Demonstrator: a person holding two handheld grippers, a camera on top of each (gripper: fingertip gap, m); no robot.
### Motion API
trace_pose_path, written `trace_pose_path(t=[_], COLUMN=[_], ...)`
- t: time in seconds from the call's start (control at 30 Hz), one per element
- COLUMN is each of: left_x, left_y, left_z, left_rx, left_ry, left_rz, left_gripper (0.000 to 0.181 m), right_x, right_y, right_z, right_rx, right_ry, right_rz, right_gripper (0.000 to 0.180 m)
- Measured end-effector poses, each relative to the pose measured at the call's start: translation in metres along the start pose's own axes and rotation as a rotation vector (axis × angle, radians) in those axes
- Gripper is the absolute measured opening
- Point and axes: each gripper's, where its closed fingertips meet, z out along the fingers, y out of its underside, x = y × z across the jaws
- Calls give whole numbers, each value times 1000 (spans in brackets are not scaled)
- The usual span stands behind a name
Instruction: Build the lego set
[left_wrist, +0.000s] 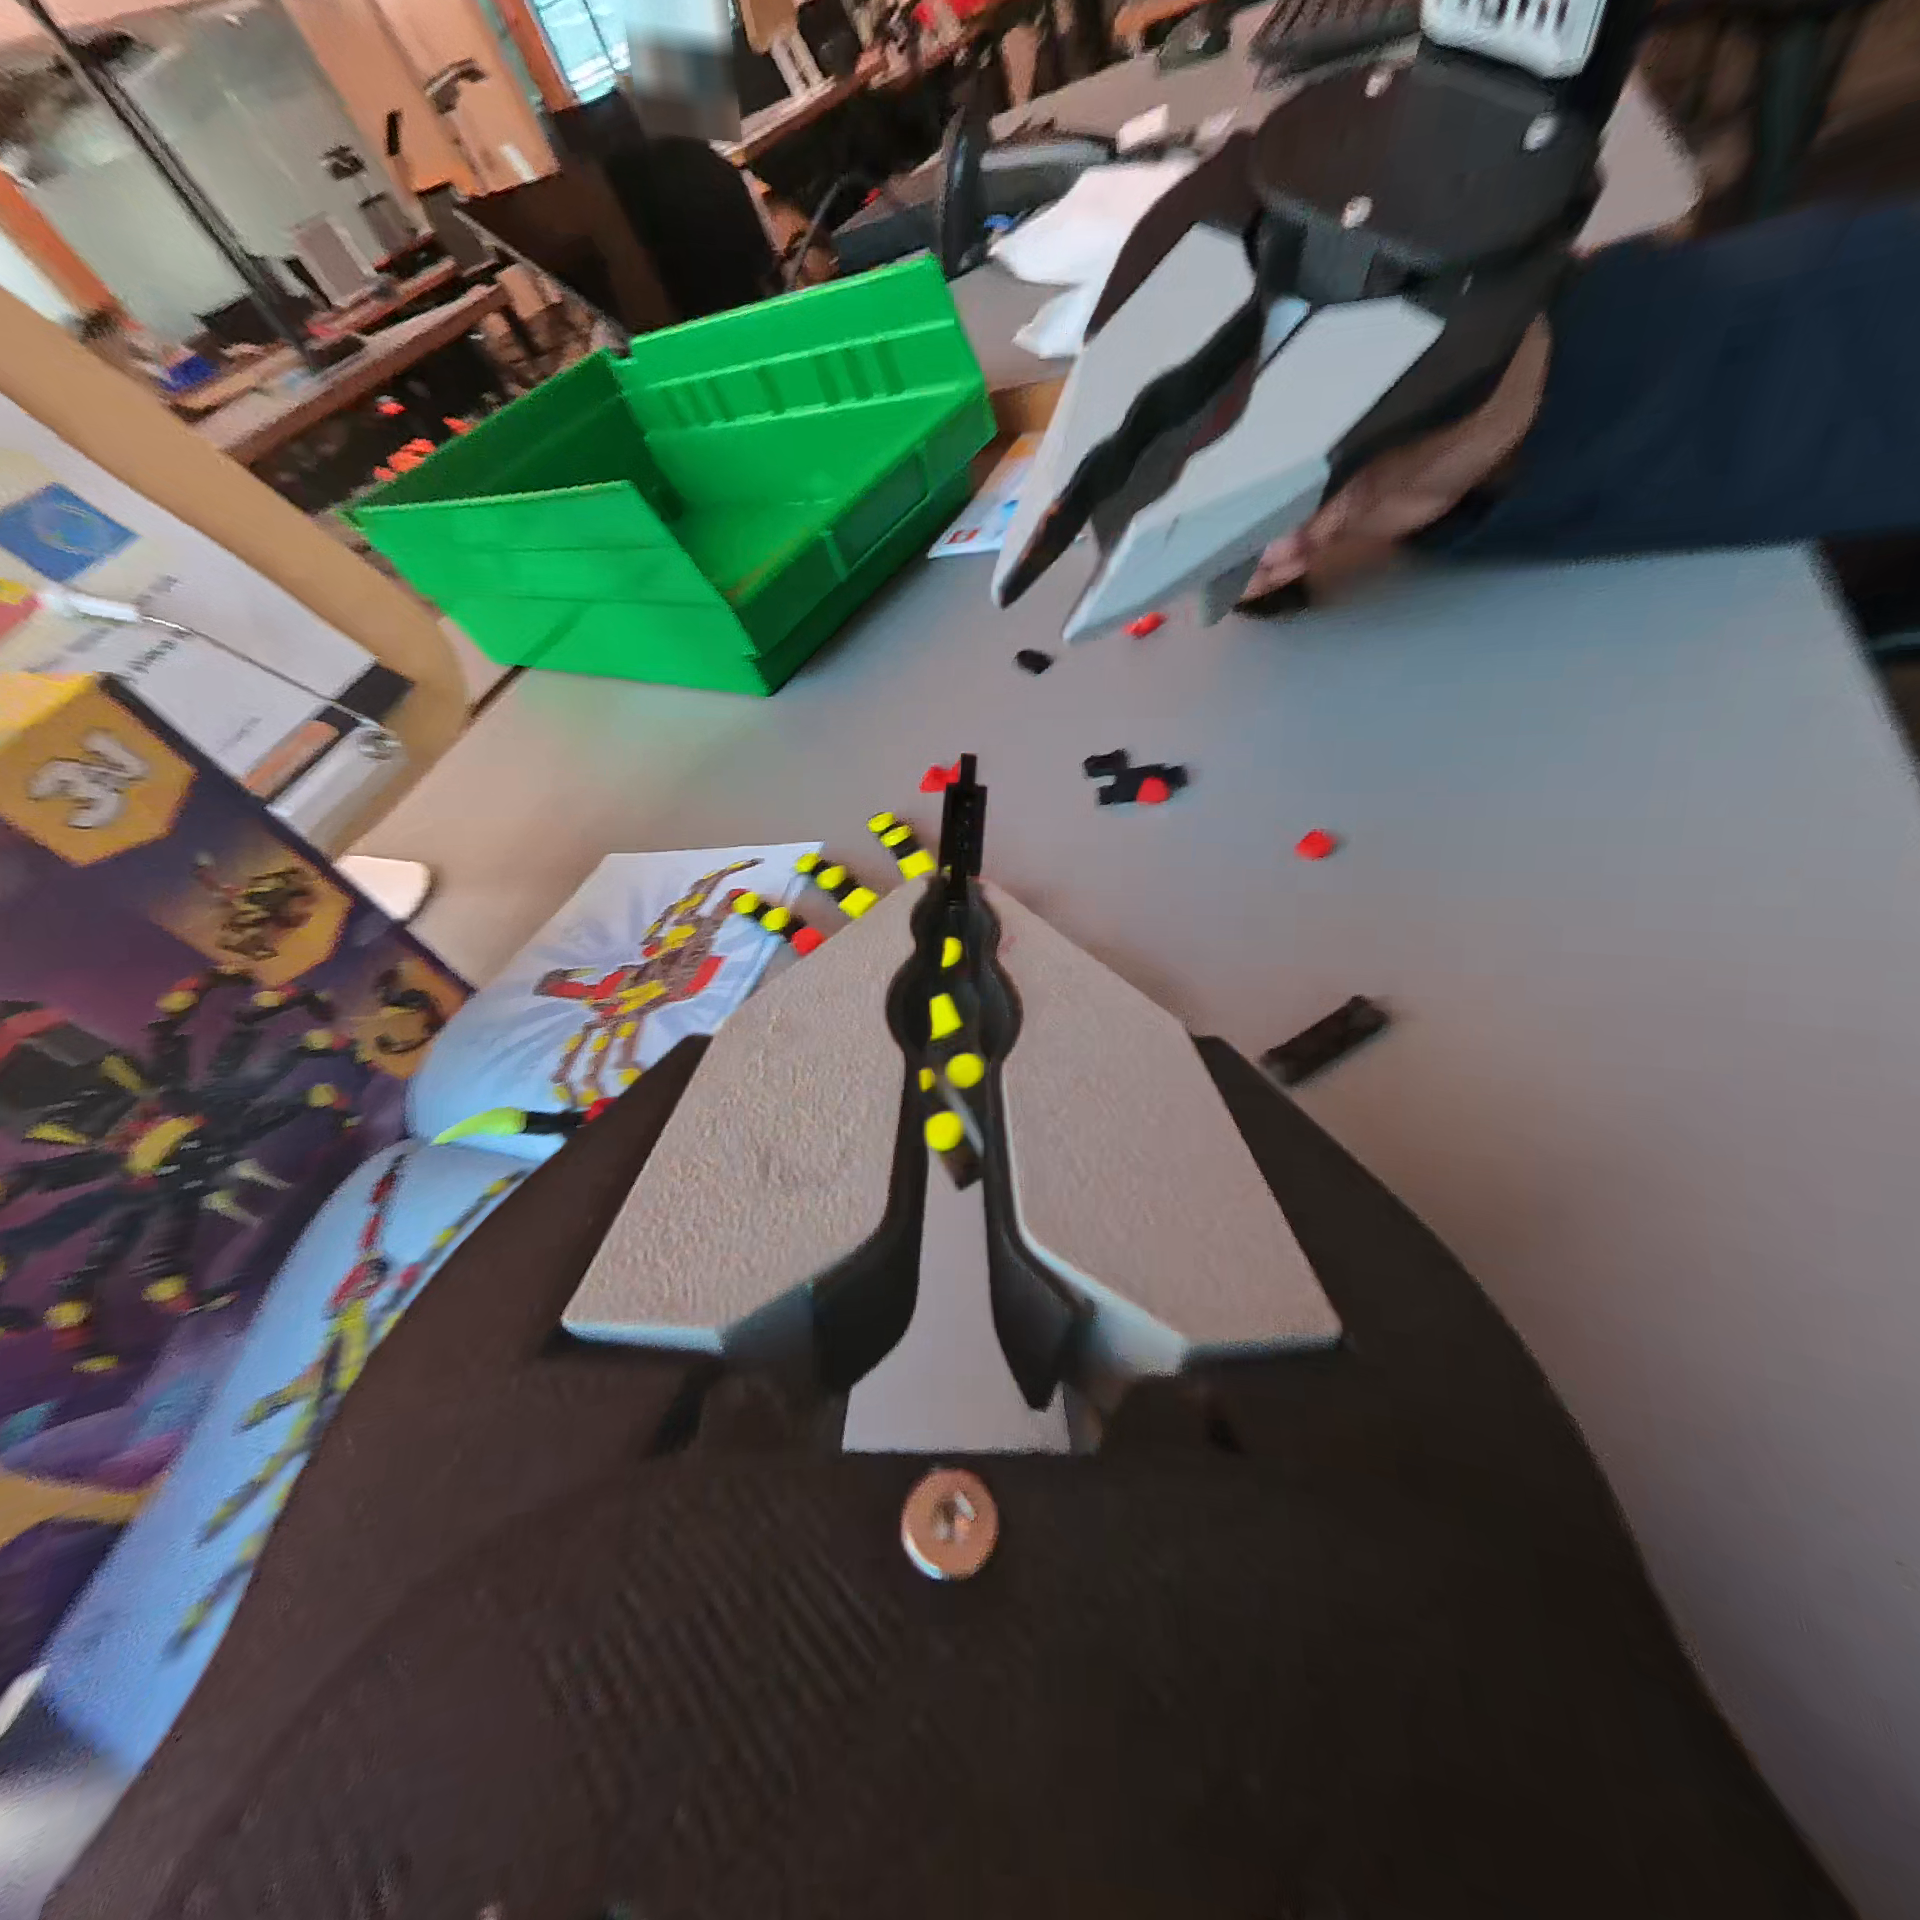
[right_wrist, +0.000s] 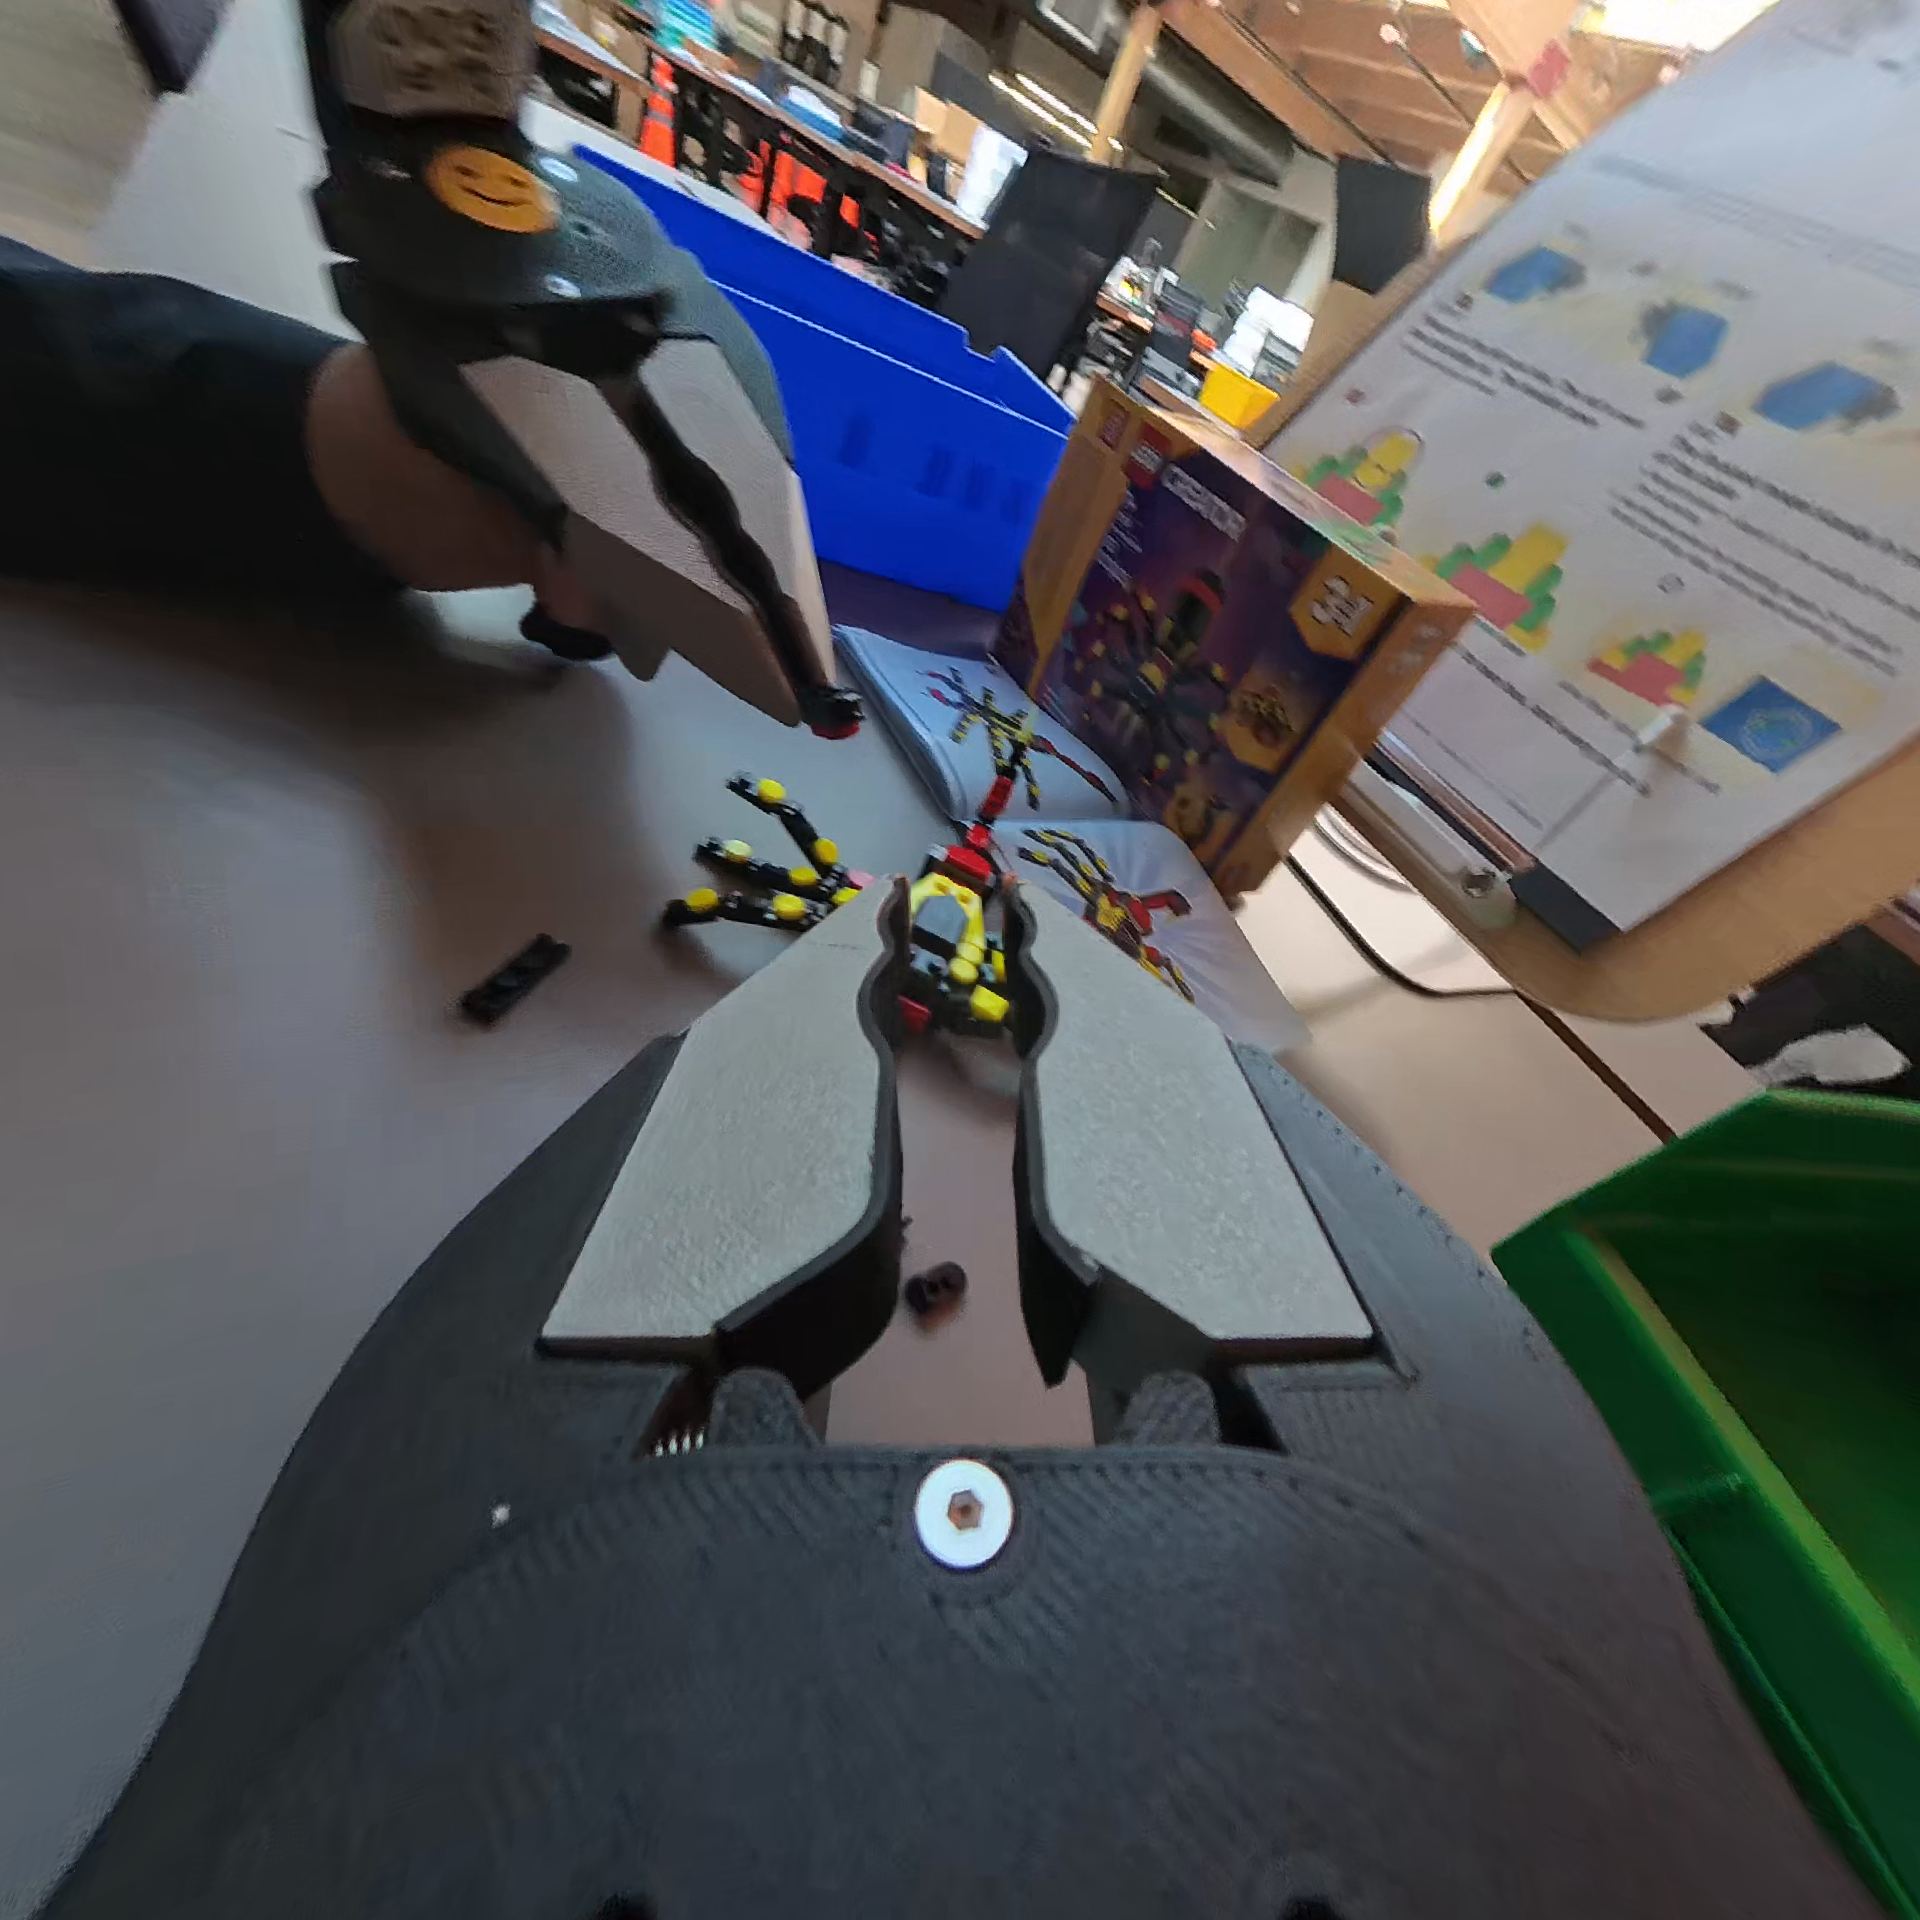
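My left gripper (left_wrist: 951, 894) is shut on a black lego leg piece with yellow studs (left_wrist: 961, 821); the piece sticks out past the fingertips. It also shows in the right wrist view (right_wrist: 821, 707), low over the table. The partly built spider (right_wrist: 951, 961), yellow, black and red, lies on the table by the booklet, seen through my right gripper's gap. Its legs (left_wrist: 831, 883) show just beyond my left fingers. My right gripper (right_wrist: 951, 904) is open and empty; it hovers above a small black piece (right_wrist: 935, 1288), and appears in the left wrist view (left_wrist: 1044, 608).
A black plate (left_wrist: 1325, 1039) and loose red and black pieces (left_wrist: 1132, 779) lie on the grey table (left_wrist: 1455, 727). A green bin (left_wrist: 707, 499), a blue bin (right_wrist: 894, 416), the lego box (right_wrist: 1226, 644), the instruction booklet (left_wrist: 644, 987) and a poster board (right_wrist: 1662, 416) ring the work area. The black plate (left_wrist: 1325, 1039) sits 9 centimetres or so from the ends of my left fingers. My right wrist view (right_wrist: 515, 969) looks at it from another angle.
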Motion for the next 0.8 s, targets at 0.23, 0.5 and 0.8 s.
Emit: trace_pose_path(t=[0.23, 0.5, 0.8], left_x=[15, 10, 39], left_y=[-25, -32, -28], left_z=[-10, -20, -12], left_rx=[188, 313, 185], left_ry=[265, 545, 669], left_rz=[-374, -916, -949], left_gripper=[0, 0, 0], right_x=[-31, -45, -51], right_y=[-31, -42, -42], right_z=[1, 10, 16], right_rx=[103, 96, 75], right_ry=[34, 154, 179], right_rz=[-187, -375, -418], right_gripper=[16, 20, 19])
